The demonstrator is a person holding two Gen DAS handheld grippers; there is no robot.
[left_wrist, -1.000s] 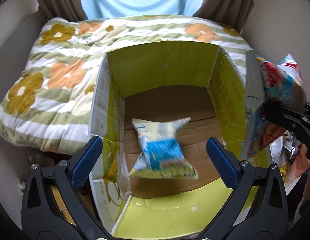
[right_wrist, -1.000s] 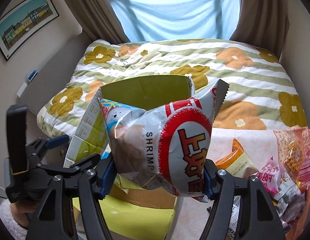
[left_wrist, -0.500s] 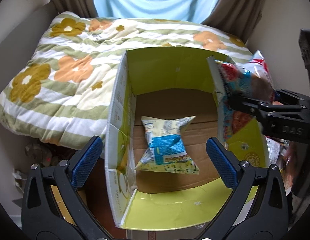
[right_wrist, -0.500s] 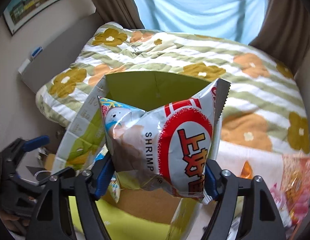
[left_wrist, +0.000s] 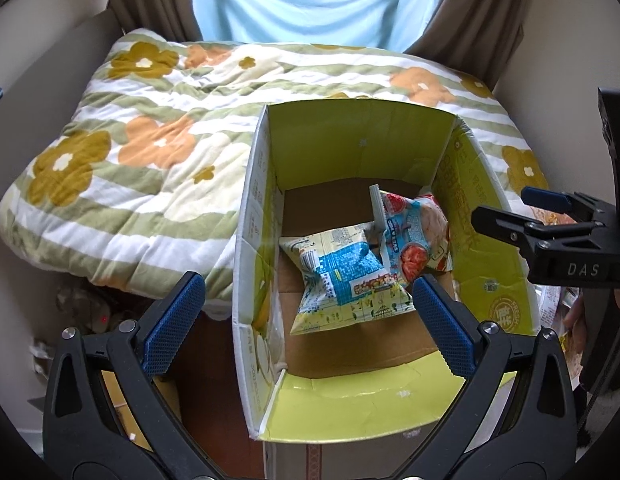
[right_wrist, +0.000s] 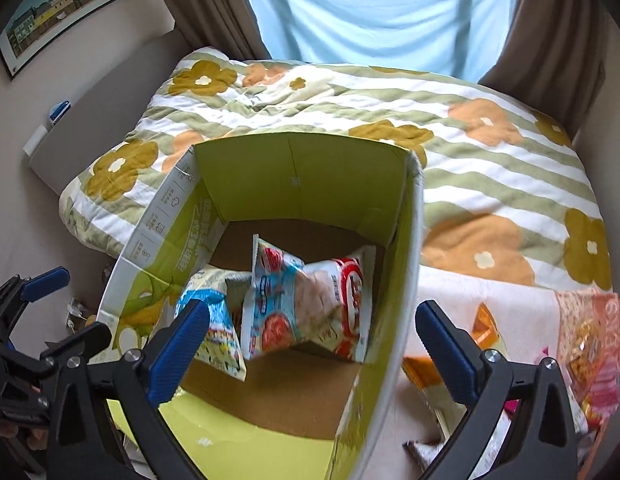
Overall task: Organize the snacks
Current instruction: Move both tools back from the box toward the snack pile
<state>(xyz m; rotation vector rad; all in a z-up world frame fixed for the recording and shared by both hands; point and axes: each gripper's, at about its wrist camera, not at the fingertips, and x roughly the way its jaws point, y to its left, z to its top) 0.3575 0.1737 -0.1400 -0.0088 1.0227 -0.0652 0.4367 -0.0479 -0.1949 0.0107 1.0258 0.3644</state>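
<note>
An open cardboard box [left_wrist: 266, 216] with yellow-green flaps stands against the bed; it also shows in the right wrist view [right_wrist: 405, 248]. Inside lie a blue-and-yellow snack bag [left_wrist: 345, 280] and a red-and-white shrimp chip bag [left_wrist: 413, 232], which leans on it. Both show in the right wrist view, the shrimp bag [right_wrist: 306, 304] and the blue bag [right_wrist: 218, 332]. My left gripper [left_wrist: 302, 320] is open and empty over the box's near edge. My right gripper [right_wrist: 313, 340] is open and empty above the box; it shows at the right edge of the left wrist view [left_wrist: 545, 216].
A flowered striped quilt [left_wrist: 150, 152] covers the bed behind and left of the box. Several more snack packets [right_wrist: 581, 340] lie on the bed to the right of the box. A framed picture [right_wrist: 58, 12] hangs on the left wall. Curtains hang behind the bed.
My right gripper opened and let go of the shrimp chip bag, which dropped into the box beside the blue bag. The left gripper stayed open over the box's near edge.
</note>
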